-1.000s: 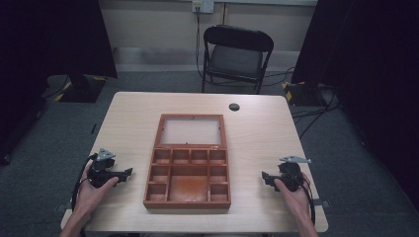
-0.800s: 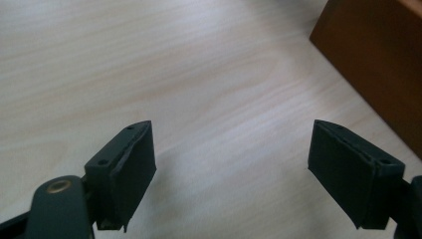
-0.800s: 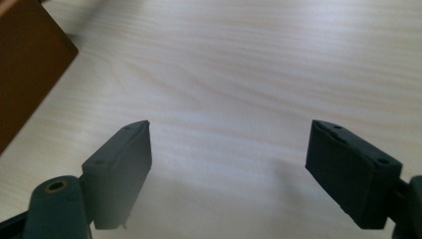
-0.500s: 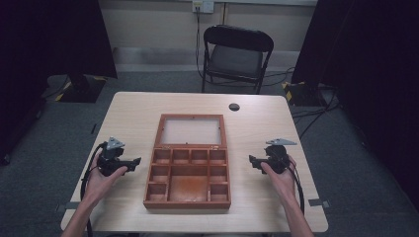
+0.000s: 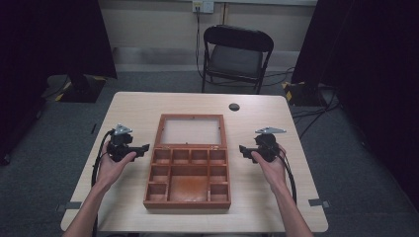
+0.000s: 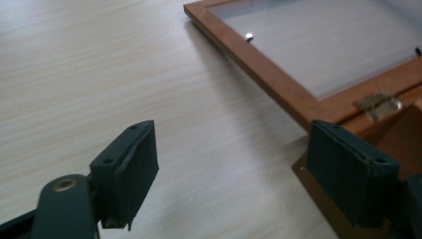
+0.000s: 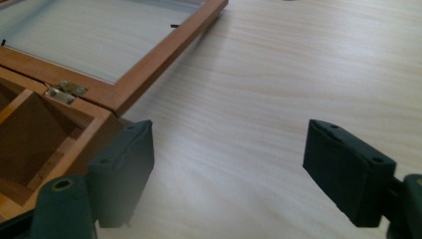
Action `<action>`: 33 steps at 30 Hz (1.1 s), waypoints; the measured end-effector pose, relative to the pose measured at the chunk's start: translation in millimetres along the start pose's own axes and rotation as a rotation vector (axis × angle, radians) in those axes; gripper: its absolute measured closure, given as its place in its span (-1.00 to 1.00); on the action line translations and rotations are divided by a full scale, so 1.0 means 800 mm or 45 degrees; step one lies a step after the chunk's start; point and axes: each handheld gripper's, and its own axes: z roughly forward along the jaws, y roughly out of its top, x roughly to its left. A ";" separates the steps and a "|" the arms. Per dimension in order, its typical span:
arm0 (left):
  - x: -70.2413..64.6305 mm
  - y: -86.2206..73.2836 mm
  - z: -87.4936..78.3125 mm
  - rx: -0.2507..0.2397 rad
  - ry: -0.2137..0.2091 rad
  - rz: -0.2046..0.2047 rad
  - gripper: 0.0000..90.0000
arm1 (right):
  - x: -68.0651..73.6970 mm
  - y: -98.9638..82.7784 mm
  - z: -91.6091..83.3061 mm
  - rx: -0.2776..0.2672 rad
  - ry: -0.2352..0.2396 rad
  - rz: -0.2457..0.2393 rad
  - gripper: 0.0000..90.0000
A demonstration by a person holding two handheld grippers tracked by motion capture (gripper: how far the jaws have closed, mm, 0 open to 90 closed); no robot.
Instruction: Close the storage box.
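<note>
We hold the left tongs (image 5: 146,147) and right tongs (image 5: 242,148), both gaping yet just narrowing on nothing, flanking the wooden box (image 5: 188,170), whose brass hinge (image 6: 377,103) our gripper views reveal.

- No writing, label, brand or number can be read on the wooden box (image 5: 188,170).
- The desk (image 5: 276,197) bears no readable sign either.
- The far wall outlet (image 5: 203,6) is too small to read.

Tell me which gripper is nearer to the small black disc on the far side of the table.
Right. The right gripper is beside the wooden box's right wall, on the black disc's side. The left gripper is beside the box's left wall, farther away.
</note>
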 end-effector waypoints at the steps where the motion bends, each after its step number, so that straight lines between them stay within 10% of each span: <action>1: -0.003 0.010 0.003 -0.004 -0.015 -0.008 -0.54 | 0.001 0.003 0.002 -0.010 0.006 0.001 -0.52; 13: -0.014 0.073 0.023 -0.038 -0.017 0.052 -0.54 | 0.015 0.053 0.031 -0.009 0.046 -0.055 -0.61; 19: -0.026 0.070 0.046 0.017 -0.051 0.085 -0.55 | 0.023 0.072 0.059 -0.011 0.071 -0.075 -0.62; 33: -0.003 0.047 0.079 0.066 -0.085 -0.079 -0.54 | 0.040 0.058 0.113 0.069 0.158 -0.037 -0.58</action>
